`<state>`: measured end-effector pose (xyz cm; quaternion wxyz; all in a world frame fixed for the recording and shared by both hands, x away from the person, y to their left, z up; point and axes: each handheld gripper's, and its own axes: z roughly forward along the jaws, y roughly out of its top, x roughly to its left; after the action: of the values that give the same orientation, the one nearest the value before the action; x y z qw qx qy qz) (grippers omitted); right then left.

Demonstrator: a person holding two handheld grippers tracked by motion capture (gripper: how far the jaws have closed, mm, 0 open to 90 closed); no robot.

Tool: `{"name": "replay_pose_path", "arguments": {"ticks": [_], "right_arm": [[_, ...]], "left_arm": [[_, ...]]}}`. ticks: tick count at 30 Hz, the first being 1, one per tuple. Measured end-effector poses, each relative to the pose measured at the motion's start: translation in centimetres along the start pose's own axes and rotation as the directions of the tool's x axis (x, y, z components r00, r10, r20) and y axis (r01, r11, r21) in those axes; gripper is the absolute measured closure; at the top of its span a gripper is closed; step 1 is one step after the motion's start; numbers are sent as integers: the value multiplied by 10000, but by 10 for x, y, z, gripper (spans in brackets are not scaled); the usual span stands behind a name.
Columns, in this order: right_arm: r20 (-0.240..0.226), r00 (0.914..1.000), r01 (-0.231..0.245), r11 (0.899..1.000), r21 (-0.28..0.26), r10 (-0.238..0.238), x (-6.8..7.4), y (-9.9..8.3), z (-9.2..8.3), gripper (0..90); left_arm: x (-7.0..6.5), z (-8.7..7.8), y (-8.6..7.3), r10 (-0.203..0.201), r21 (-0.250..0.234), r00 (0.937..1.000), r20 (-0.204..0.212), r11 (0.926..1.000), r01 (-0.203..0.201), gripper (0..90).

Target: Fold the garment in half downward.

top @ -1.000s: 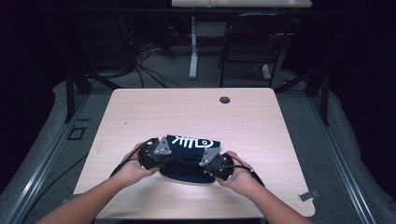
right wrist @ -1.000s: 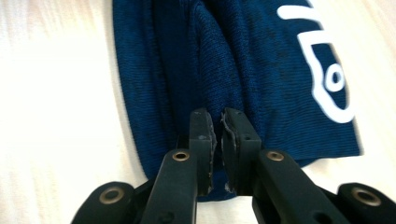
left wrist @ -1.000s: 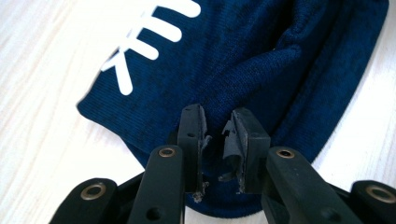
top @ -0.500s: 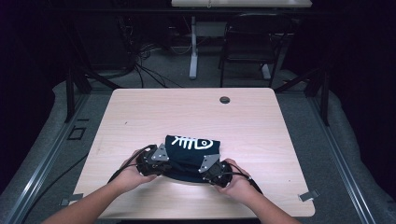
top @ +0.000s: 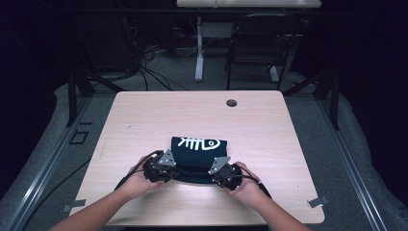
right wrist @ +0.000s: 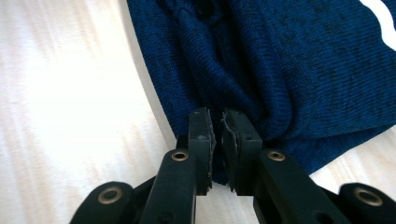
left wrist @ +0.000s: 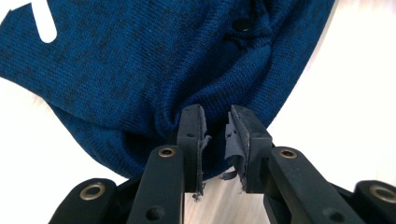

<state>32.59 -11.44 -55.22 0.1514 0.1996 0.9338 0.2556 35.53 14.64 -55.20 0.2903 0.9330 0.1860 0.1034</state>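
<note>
A dark blue knitted garment with a white fish-bone print lies folded on the wooden table, near its front middle. My left gripper holds the garment's near left edge. In the left gripper view the fabric bunches between the jaws of this gripper, which stand slightly apart around it. My right gripper holds the near right edge. In the right gripper view its jaws are nearly together at the gripper tips, pinching a fold of the fabric.
A small dark round grommet sits near the table's far edge. A chair and cables stand on the floor beyond the table. Bare wood lies to the left, right and far side of the garment.
Both grippers have drawn a little toward the person and closer together, keeping hold of the garment's near edge. The garment has bunched slightly at that edge.
</note>
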Motion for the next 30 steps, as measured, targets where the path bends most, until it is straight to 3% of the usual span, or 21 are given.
{"name": "replay_pose_path", "arguments": {"ticks": [1, 9, 11, 15, 21, 30], "right_arm": [[65, 10000, 4, 10000, 12, -4, -2, 0, 0, 808], [437, 9990, -12, 9998, 213, 3, -18, 1, 3, 798], [478, 9985, -252, 9996, 91, 248, -23, 1, 4, 788], [509, 9983, -267, 9996, -119, 273, -30, 5, 6, 781], [703, 9973, -187, 9997, -148, 197, -33, 11, 8, 784], [678, 9972, -297, 9992, -257, 314, -31, 9, 0, 759]], "left_arm": [[2, 2, 1, -203, -86, 9998, -3, 9998, 203, 743], [5, 8, 9, -472, -118, 9988, -160, 9988, 470, 740], [7, 9, 10, -507, -81, 9983, -283, 9987, 505, 737], [12, 11, 13, -678, -50, 9966, -477, 9977, 676, 736], [21, 12, 13, -1199, -299, 9913, -551, 9925, 1184, 730], [15, 3, 12, -1168, -546, 9922, -431, 9919, 1144, 680]]}}
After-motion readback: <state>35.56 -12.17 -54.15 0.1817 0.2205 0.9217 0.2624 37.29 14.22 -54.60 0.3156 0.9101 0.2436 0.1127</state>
